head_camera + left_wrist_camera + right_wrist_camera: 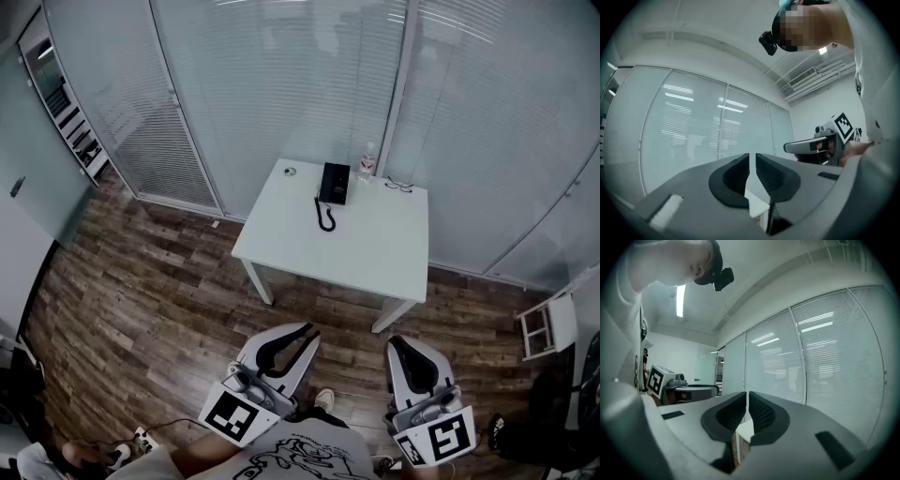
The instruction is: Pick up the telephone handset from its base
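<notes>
Handset [335, 182] lies on its base [334, 195], black phone, far side of the white counter [375, 246]. It is well ahead of both tongs & apart from them, roughly on a line btw the two. Coiled cord [324, 217] hangs off the phone's near end, toward the tongs. Clear bottle [367, 160] stands just beyond the phone, a bit to the right-tongs side. Glasses [398, 185] lie further to that side. Small round thing [291, 172] sits on the left-tongs side, too small to ID.

Left tongs [306, 332] are held level at the bottom of the head view, short of the counter's near edge, over wood floor [141, 309]. In the left gripper view, left tongs [752, 158] are closed to a thin slit w/ nothing gripped; only a corner of the counter shows thru the gap.

Right tongs [397, 343] are level too, beside the left pair & apart from it, also short of the counter. In the right gripper view, right tongs [747, 395] are pressed nearly together w/ nothing btw them; a counter corner & leg show below the gap.

Each gripper view catches the other pair off to the side. Glass walls w/ blinds [281, 84] stand behind the counter.
</notes>
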`<action>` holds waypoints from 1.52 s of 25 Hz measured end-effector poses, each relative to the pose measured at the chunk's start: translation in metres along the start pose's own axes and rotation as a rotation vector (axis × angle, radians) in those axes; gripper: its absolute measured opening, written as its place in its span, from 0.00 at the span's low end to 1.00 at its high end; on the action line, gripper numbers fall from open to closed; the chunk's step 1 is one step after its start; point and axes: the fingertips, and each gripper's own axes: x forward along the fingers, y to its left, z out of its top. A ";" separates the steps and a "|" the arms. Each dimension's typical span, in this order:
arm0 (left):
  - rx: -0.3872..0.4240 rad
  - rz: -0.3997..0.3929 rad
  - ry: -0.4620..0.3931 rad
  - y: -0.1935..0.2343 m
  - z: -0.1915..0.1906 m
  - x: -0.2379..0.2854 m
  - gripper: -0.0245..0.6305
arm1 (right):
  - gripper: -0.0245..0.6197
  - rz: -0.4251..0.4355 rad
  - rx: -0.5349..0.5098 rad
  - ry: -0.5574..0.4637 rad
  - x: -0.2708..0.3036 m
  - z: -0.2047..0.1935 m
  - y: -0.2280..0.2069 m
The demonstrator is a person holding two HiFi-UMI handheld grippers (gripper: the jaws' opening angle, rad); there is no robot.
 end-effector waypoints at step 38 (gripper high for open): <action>-0.012 0.044 -0.026 0.103 -0.004 0.109 0.10 | 0.06 0.069 0.001 0.001 0.135 -0.006 -0.082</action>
